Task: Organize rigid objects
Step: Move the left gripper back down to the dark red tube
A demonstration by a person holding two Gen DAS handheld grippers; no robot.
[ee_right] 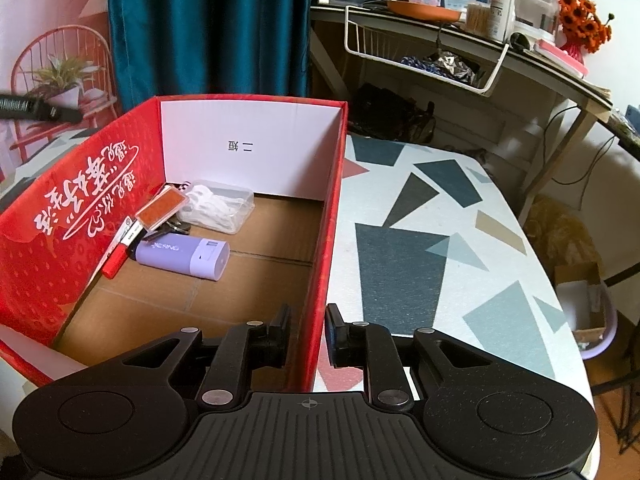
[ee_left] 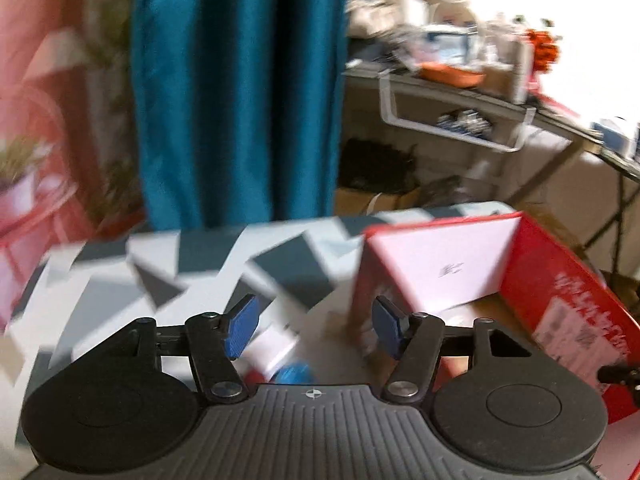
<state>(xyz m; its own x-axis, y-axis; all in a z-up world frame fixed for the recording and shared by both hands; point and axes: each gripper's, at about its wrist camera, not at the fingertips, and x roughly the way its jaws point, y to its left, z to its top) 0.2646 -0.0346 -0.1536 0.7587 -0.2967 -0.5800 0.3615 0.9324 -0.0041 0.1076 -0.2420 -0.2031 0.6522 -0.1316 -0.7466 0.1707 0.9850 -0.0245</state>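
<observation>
right gripper [ee_right: 307, 334] pinched on the red box [ee_right: 326, 240] side wall, box long axis ran away from camera, purple case [ee_right: 184, 258] lay crosswise inside, left gripper [ee_left: 314, 326] wide open, empty

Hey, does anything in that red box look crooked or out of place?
Mostly tidy. The red marker leans tilted against the red box's left wall, and the orange-topped case sits askew atop other items.

Tabletop [ee_right: 420, 248] covered in white cloth with grey, teal and red angular patches; carrying an open red cardboard box [ee_right: 332, 216] along its left side.
</observation>
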